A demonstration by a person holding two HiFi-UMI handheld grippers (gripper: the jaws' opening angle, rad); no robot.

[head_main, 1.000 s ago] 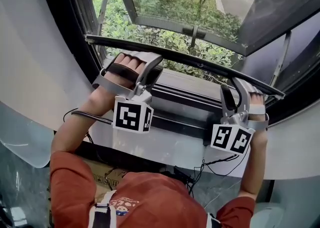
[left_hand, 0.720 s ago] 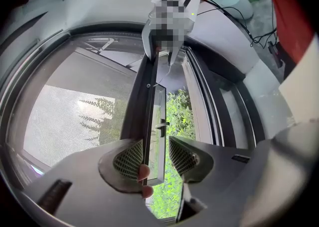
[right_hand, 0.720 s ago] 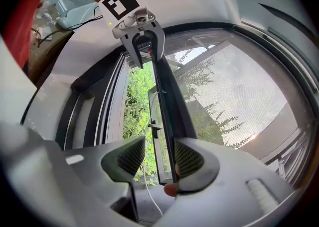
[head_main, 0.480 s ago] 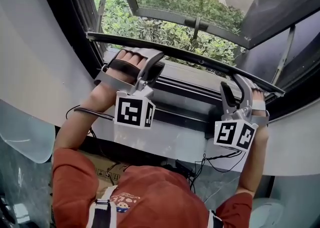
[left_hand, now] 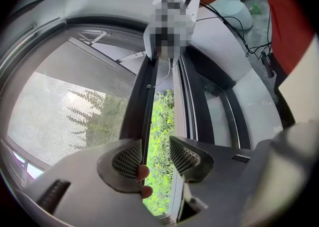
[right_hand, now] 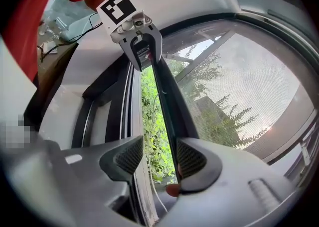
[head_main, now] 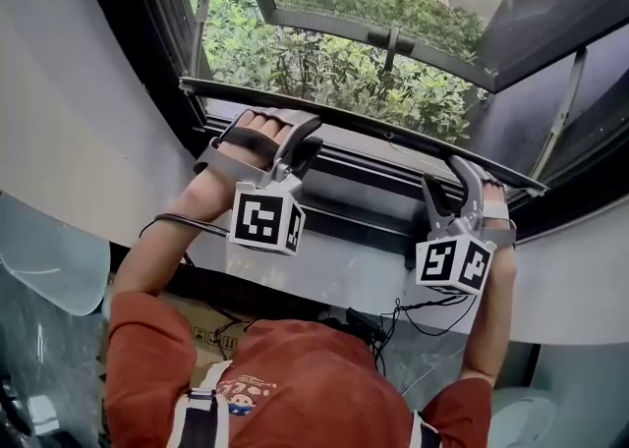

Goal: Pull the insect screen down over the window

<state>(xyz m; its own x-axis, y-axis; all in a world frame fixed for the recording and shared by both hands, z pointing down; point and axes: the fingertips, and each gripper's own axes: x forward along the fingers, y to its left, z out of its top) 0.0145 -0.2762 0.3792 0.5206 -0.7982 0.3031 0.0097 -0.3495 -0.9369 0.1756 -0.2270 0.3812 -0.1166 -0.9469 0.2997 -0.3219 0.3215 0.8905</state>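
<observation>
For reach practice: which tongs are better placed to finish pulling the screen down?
Left, probably. Left tongs and right tongs both stand open with the bar between their jaws, but the right just opened wider.

Seen from above, the insect screen's bar (head_main: pixel 393 138) crosses the tips of the left hand-held gripper (head_main: pixel 313 138), so I cannot tell whether a pad touches it. In the left gripper view only two fingertips (left_hand: pixel 143 172) peek past a pad. At six o'clock the shirt (head_main: pixel 295 387) is cut off, and a cardboard box (head_main: pixel 197 336) is half hidden.

Narrow gap (foliage (left_hand: pixel 159 131) beyond) lies between screen bar (head_main: pixel 378 132) and window sill (head_main: pixel 364 202).
</observation>
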